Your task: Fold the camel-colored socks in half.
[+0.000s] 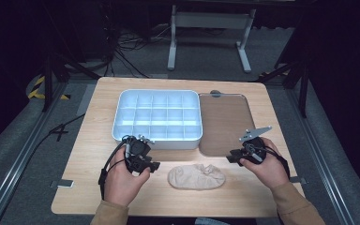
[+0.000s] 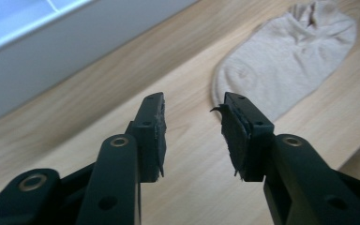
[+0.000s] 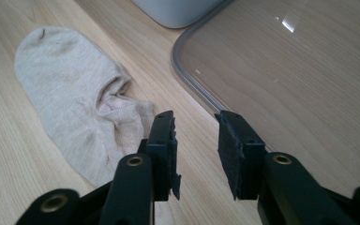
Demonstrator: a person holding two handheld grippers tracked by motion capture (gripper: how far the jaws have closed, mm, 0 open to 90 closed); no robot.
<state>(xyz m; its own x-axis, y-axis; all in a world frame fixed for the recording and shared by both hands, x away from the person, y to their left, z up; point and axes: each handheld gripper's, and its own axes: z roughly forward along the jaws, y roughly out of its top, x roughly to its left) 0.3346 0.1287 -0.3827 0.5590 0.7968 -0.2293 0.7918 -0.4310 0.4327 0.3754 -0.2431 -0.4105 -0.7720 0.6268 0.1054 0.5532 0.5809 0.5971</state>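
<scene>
From the high view, a beige sock (image 1: 197, 176) lies flat on the near part of the surface (image 1: 93, 140), between the left claw (image 1: 153, 166) and the right claw (image 1: 233, 157). Beyond it sit a white divided box (image 1: 157, 118) and, to its right, a clear lid (image 1: 226, 123).

In the left gripper view, the left claw (image 2: 193, 129) stands partly open and empty above bare wood, the sock (image 2: 286, 56) just beyond it.

In the right gripper view, the right claw (image 3: 196, 147) is likewise partly open, holding nothing, with the sock (image 3: 75, 98) at its left and the lid (image 3: 300, 70) at its right.
</scene>
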